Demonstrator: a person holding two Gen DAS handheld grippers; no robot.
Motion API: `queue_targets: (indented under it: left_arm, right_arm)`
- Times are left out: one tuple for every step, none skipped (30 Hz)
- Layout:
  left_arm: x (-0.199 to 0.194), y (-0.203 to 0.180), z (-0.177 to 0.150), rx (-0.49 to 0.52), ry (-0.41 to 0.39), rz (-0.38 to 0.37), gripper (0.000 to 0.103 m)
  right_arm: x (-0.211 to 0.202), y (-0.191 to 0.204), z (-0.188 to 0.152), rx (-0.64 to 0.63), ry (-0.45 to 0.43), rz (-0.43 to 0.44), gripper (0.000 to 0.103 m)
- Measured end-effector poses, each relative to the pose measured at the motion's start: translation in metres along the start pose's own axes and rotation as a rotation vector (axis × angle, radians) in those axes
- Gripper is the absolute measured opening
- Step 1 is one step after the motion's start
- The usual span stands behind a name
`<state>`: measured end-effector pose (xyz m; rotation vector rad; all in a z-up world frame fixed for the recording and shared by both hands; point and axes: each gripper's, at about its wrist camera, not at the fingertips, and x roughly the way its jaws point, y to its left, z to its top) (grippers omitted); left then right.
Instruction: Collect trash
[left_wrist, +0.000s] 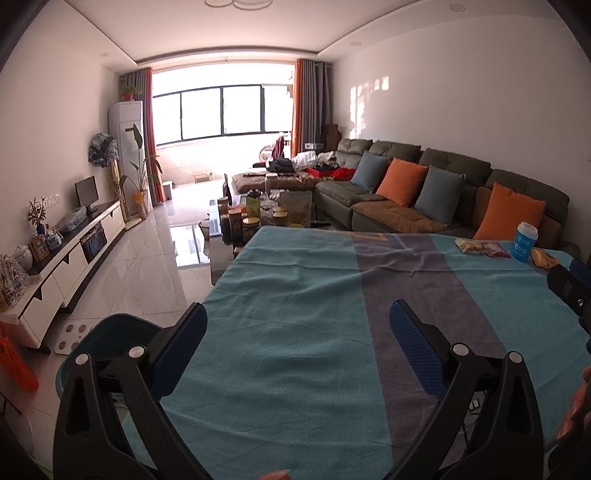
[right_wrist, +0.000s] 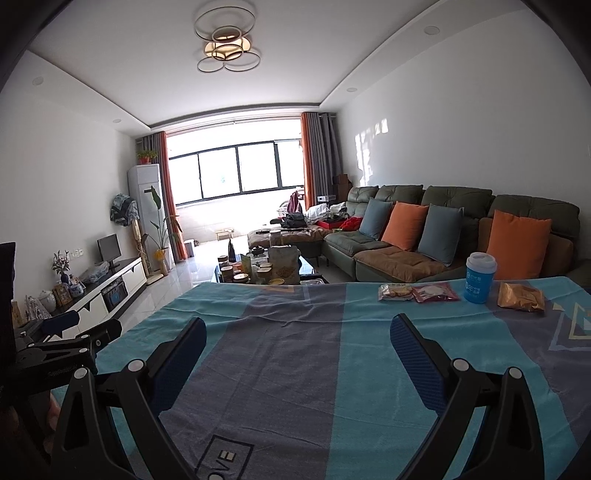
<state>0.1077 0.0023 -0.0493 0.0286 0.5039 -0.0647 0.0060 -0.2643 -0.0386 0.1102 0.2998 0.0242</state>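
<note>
A blue cup with a white lid (right_wrist: 480, 278) stands upright at the table's far right; it also shows in the left wrist view (left_wrist: 524, 242). Left of it lie a pale snack packet (right_wrist: 394, 292) and a red wrapper (right_wrist: 436, 292). Right of it lies a golden crumpled wrapper (right_wrist: 521, 297). In the left wrist view the packets (left_wrist: 471, 245) and golden wrapper (left_wrist: 543, 258) sit at far right. My left gripper (left_wrist: 297, 314) is open and empty over the table's left part. My right gripper (right_wrist: 297, 325) is open and empty over the table's middle, well short of the trash.
The table is covered by a teal and grey cloth (right_wrist: 280, 369). A blue bin (left_wrist: 110, 332) stands below the table's left edge. A cluttered coffee table (left_wrist: 258, 218), a sofa with cushions (left_wrist: 424, 188) and a TV cabinet (left_wrist: 74, 258) lie beyond.
</note>
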Motion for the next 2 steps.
queue_targets:
  left_arm:
    - [0.014, 0.0, 0.002, 0.002, 0.047, -0.005, 0.097]
    - [0.029, -0.002, 0.003, 0.008, 0.091, -0.011, 0.097]
  right_arm:
    - [0.003, -0.007, 0.0, 0.008, 0.02, -0.016, 0.096]
    - [0.007, -0.014, 0.0, 0.013, 0.039, -0.034, 0.096]
